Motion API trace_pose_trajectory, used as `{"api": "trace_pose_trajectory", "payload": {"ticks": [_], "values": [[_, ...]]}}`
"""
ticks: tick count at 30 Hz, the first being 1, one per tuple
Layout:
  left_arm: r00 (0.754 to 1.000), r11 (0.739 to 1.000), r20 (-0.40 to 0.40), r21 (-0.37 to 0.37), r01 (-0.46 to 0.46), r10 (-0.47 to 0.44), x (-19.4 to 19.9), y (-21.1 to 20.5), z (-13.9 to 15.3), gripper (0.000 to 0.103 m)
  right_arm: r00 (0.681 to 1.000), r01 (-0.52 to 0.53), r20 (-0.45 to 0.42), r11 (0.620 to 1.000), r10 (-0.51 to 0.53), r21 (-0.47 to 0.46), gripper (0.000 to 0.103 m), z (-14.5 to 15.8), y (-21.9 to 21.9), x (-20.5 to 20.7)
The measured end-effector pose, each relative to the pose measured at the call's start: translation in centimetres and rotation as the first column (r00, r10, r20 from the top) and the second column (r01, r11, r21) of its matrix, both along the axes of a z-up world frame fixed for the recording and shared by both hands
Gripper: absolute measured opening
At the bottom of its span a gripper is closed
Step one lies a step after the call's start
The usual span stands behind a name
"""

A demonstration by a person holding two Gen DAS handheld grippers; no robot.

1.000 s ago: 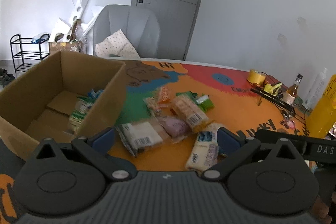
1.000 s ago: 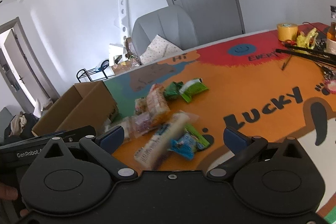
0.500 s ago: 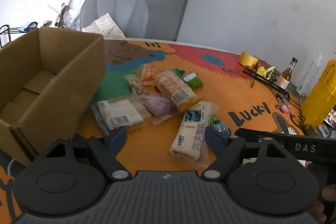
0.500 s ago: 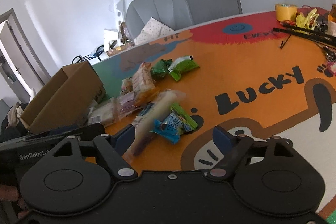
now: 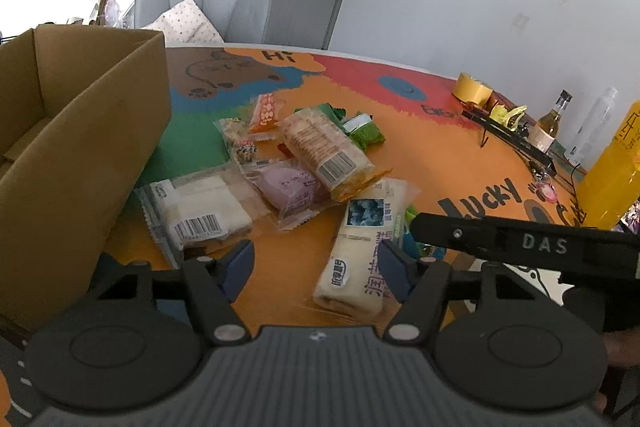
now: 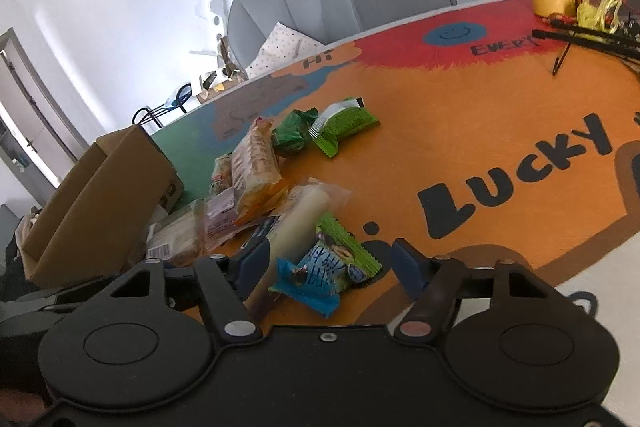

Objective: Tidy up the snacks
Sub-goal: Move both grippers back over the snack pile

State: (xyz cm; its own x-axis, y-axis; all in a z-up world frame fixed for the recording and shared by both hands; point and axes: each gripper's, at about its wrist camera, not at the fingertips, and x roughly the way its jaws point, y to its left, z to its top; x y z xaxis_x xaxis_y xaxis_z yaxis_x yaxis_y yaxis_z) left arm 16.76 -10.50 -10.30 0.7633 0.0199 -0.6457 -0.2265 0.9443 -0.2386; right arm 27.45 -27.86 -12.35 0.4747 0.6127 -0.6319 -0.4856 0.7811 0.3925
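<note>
Right wrist view showed the right tool standing wide open and empty, its blue-padded fingers set either side of a blue-and-green snack packet that lay flat on the counter, directly ahead of and just below the tips. That packet's long axis ran roughly from near-left to far-right, slanting across the gap, so a close here would likely have caught it across its width; this tool was plainly the nearer one to it. Touching the packet's left side lay a long white bread roll in a clear wrapper, its length running away from the tool toward the pile. Left wrist view showed the left tool likewise open wide with nothing in it, the same roll lying just ahead and right of centre, its near end beside the right-hand finger and its axis pointing nearly along the tool's line of sight. To the left of that gap sat a pale sandwich pack with a barcode, and beyond it a purple cake wrapper, a long biscuit pack resting on top of it, an orange sachet and green packets. The cardboard box stood open at the far left, close beside the pile; only its bare floor and flaps showed, so whether it held any snacks could not be told.
</note>
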Motion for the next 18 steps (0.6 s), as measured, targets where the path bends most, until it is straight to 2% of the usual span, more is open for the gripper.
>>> {"api": "trace_pose_trajectory", "payload": {"ticks": [7, 18], "values": [[1.000, 1.000, -0.009, -0.003, 0.003, -0.003, 0.7, 0.0, -0.3, 0.067, 1.000, -0.008, -0.004, 1.000, 0.008, -0.006, 0.053, -0.5, 0.0, 0.4], [0.999, 0.998, 0.002, -0.024, 0.052, -0.052, 1.9, -1.6, -0.5, 0.067, 1.000, 0.026, 0.000, 0.999, -0.026, -0.031, 0.052, -0.3, -2.5, -0.4]]}}
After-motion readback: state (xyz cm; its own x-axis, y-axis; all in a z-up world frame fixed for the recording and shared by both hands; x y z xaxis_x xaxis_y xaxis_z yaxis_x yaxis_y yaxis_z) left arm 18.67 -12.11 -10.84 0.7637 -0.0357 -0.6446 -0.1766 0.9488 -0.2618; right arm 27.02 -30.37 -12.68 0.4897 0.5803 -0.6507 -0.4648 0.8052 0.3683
